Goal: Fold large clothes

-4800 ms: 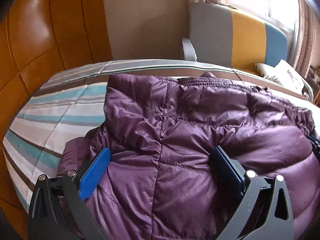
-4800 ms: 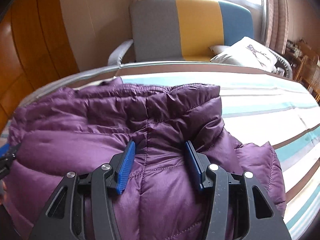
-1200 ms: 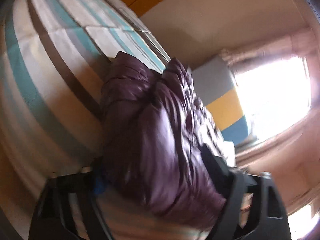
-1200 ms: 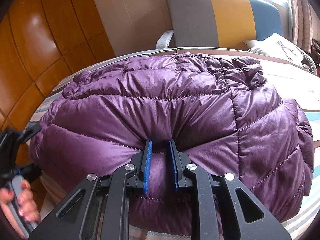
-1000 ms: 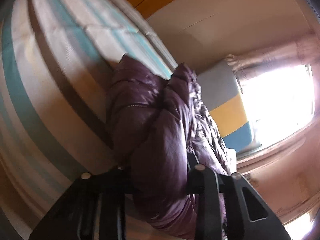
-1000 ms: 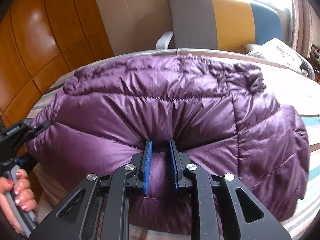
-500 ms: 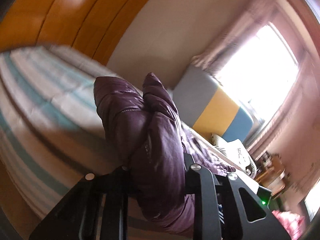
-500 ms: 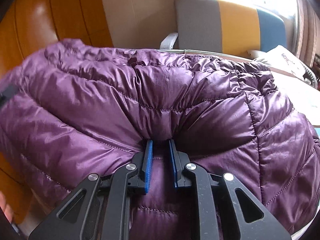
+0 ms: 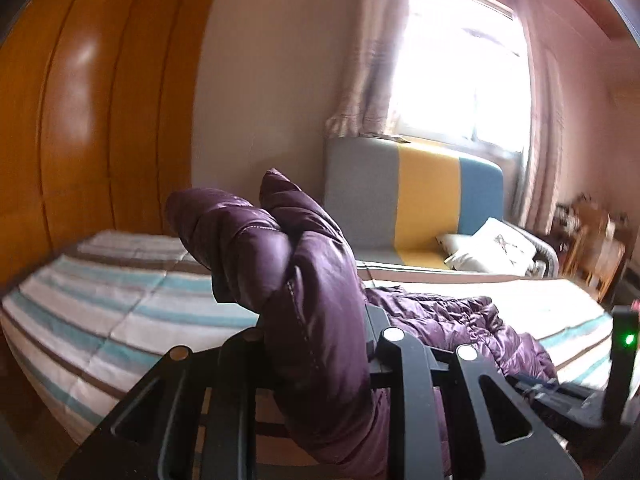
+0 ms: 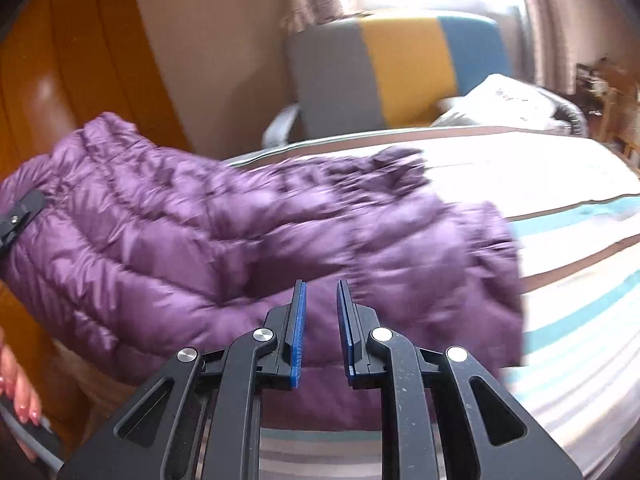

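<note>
Two grippers work a purple down jacket [image 10: 248, 240] over the striped bed [image 9: 120, 304]: my left gripper [image 9: 316, 344] is pinching a thick bunched fold of it, which stands up between the jaws and hides the pads, while the rest trails down to the right across the bedspread. My right gripper [image 10: 321, 320] has its blue pads [image 10: 299, 320] standing slightly apart with jacket fabric seen in the narrow gap; I cannot tell whether they grip it. In the right wrist view the jacket hangs raised at the left, where a hand [image 10: 18, 396] shows at the frame edge. A grey, yellow and blue sofa [image 9: 416, 200] with a white cushion [image 9: 492, 248] sits beyond the bed, under a bright window [image 9: 460, 64].
</note>
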A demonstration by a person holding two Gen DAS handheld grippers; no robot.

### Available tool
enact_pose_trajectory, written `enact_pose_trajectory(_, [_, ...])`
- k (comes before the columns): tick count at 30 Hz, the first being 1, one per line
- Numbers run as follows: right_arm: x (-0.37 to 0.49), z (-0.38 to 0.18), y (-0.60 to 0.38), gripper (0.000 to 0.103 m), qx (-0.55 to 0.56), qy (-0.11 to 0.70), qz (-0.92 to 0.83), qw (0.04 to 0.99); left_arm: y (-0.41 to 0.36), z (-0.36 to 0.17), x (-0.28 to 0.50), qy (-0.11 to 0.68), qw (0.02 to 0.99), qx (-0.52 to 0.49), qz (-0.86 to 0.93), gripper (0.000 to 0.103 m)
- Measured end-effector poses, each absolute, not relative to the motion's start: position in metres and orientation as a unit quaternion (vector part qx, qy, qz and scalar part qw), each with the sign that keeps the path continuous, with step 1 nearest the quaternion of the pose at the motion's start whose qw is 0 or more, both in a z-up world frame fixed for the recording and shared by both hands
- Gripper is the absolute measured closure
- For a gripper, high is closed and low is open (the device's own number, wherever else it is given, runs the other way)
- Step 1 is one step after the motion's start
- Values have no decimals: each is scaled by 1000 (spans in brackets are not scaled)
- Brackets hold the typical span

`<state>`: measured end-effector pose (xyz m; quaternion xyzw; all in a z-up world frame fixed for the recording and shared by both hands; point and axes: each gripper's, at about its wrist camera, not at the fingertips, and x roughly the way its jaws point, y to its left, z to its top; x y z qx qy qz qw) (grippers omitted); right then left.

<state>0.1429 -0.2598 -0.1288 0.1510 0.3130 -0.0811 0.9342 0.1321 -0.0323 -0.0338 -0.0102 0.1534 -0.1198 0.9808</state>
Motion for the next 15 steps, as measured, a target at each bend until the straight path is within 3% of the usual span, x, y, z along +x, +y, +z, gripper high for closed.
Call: enact_pose_trajectory(15, [114, -144, -365, 86, 231, 319, -218, 893, -116, -20, 120, 140, 966, 125, -180, 80])
